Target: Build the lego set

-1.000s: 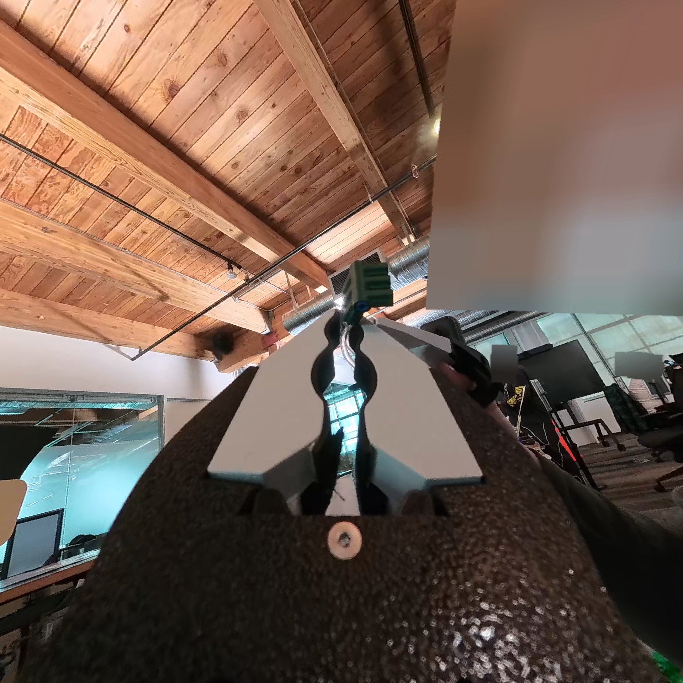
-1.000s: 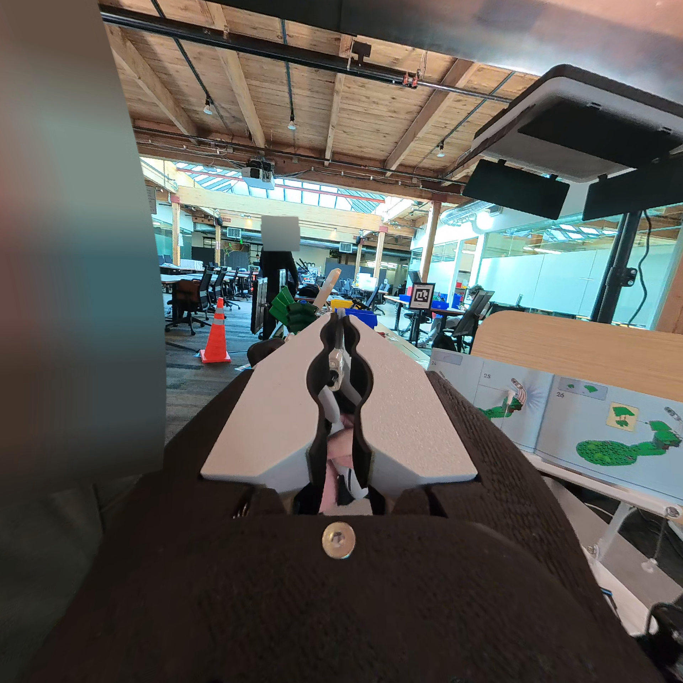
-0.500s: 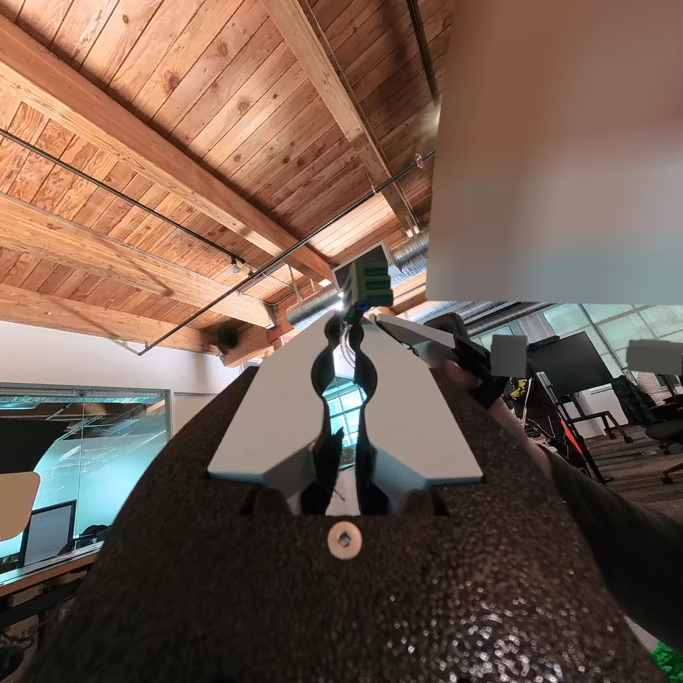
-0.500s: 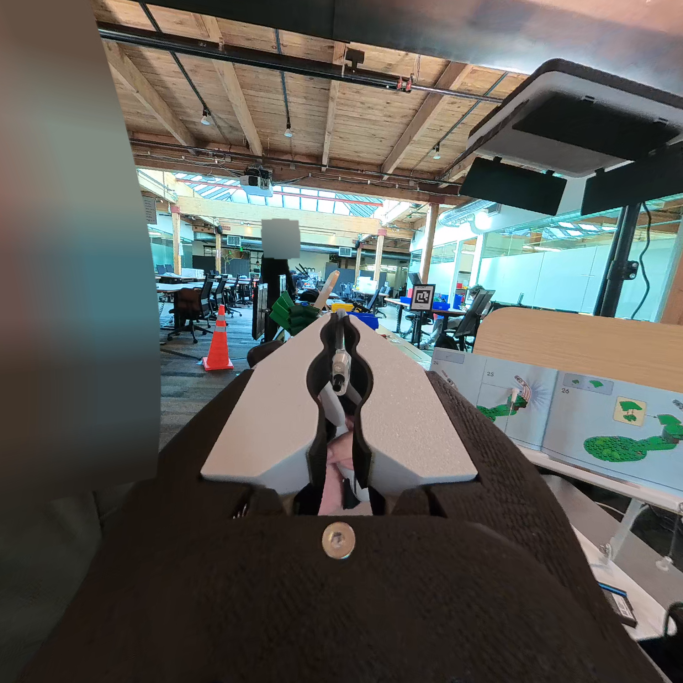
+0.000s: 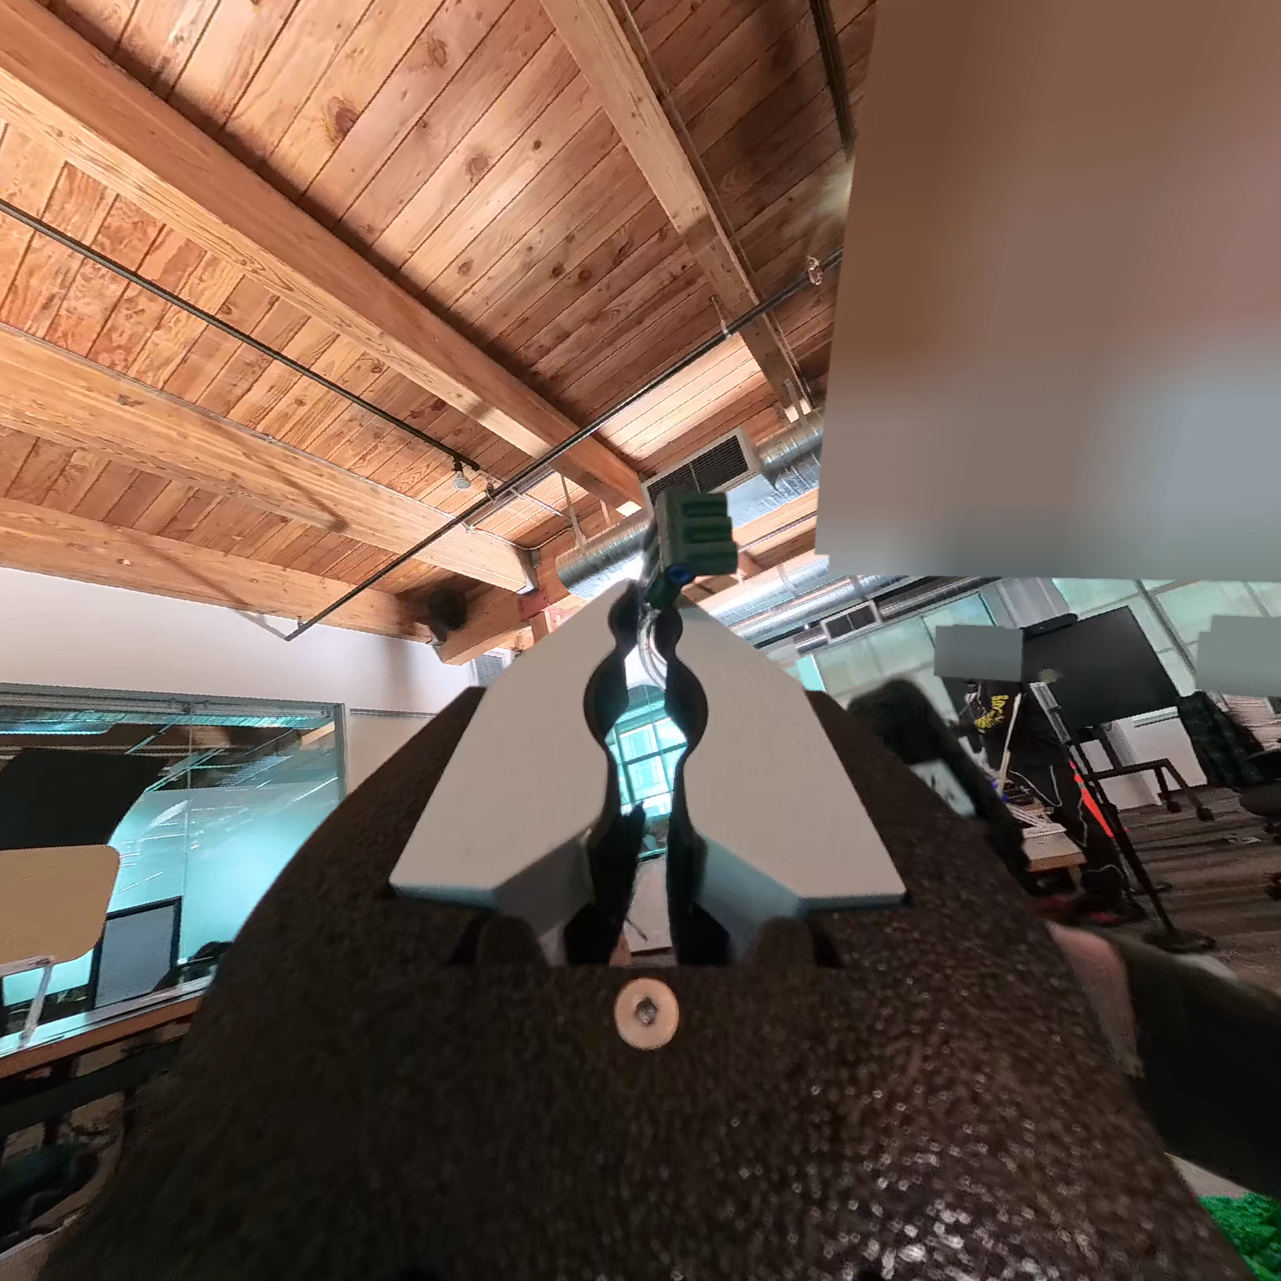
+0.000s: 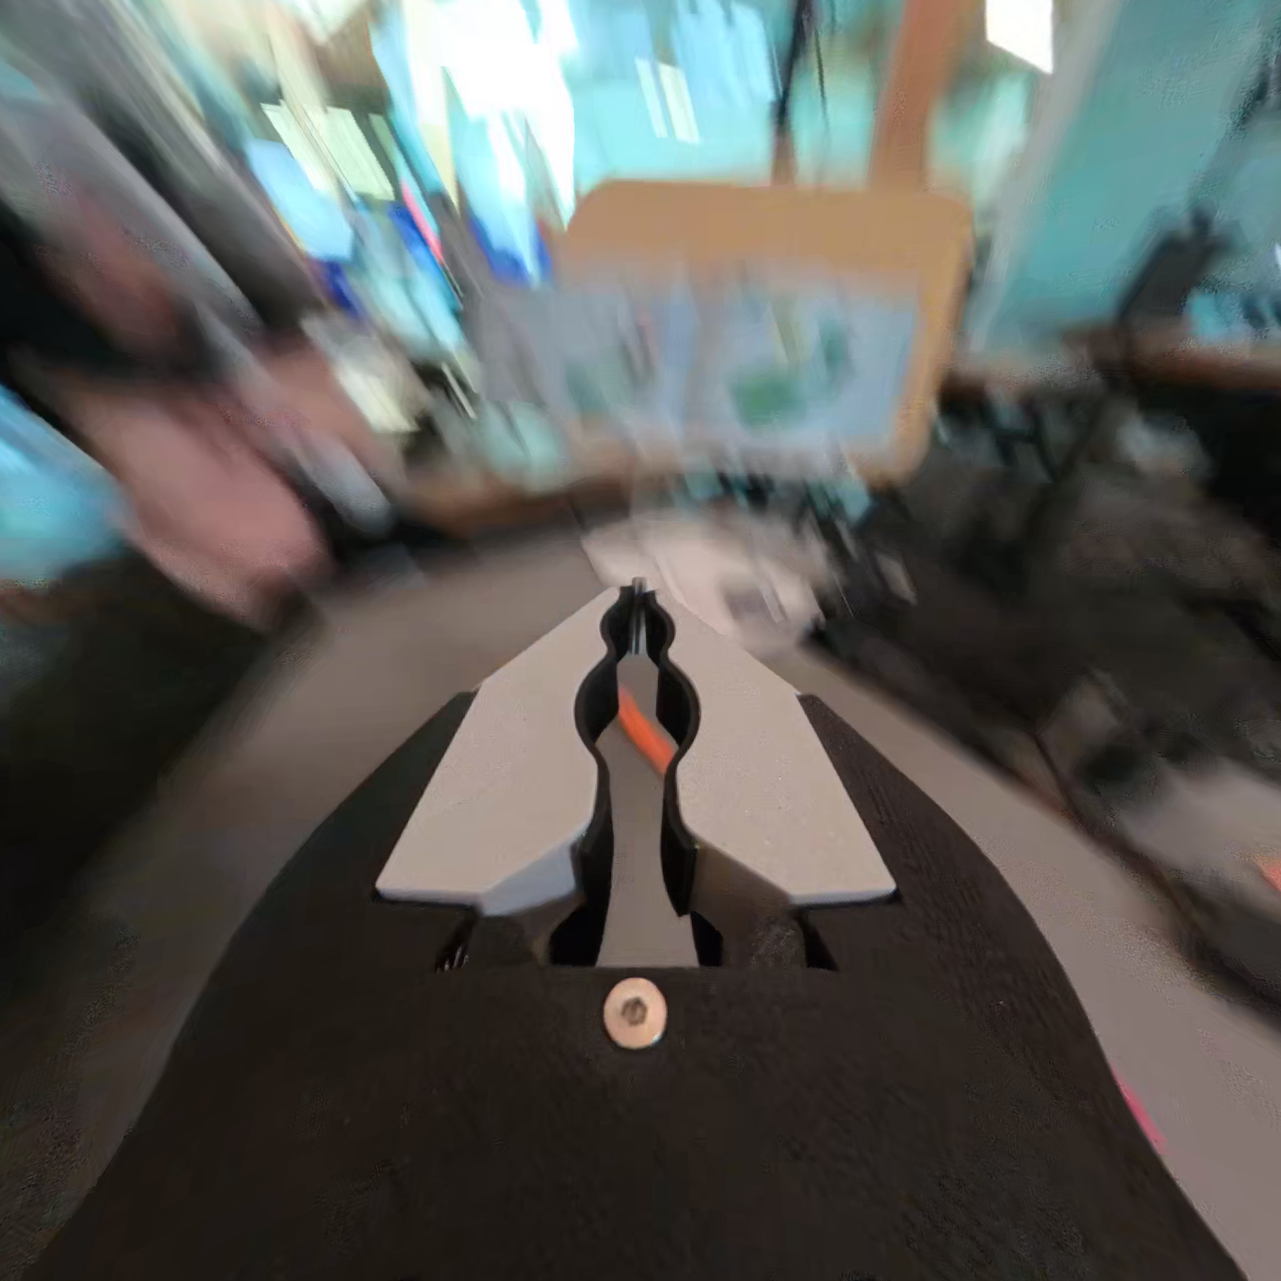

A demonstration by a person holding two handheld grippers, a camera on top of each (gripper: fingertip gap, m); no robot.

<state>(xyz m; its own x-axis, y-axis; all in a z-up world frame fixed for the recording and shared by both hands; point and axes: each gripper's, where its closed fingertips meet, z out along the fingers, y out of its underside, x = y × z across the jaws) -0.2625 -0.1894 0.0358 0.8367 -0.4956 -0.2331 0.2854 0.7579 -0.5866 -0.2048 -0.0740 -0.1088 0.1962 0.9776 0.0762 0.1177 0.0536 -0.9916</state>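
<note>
My left gripper point(image 5: 651, 602) points up at the wooden ceiling and is shut on a small green lego assembly point(image 5: 693, 532) with a blue pin point(image 5: 672, 575) at its base. The assembly sticks out above the fingertips. My right gripper point(image 6: 634, 602) is shut, and a thin small grey piece point(image 6: 636, 586) pokes out between its tips. The right wrist view is heavily motion-blurred. In the left wrist view the right gripper shows as a dark blur point(image 5: 929, 748) to the right of my left fingers, apart from the green assembly.
In the blurred right wrist view an instruction booklet point(image 6: 728, 360) leans on a wooden board point(image 6: 762, 222) beyond a grey tabletop point(image 6: 416, 693). An orange thing point(image 6: 645, 735) shows through the finger gap. A sleeve point(image 5: 1213, 1040) and green lego point(image 5: 1248, 1241) sit low right. The gap from one gripper's tips to the other's is roughly 20 cm.
The right gripper has swung quickly down and away from the green assembly, from facing the room to facing the tabletop and booklet. The left gripper has kept its hold and barely moved.
</note>
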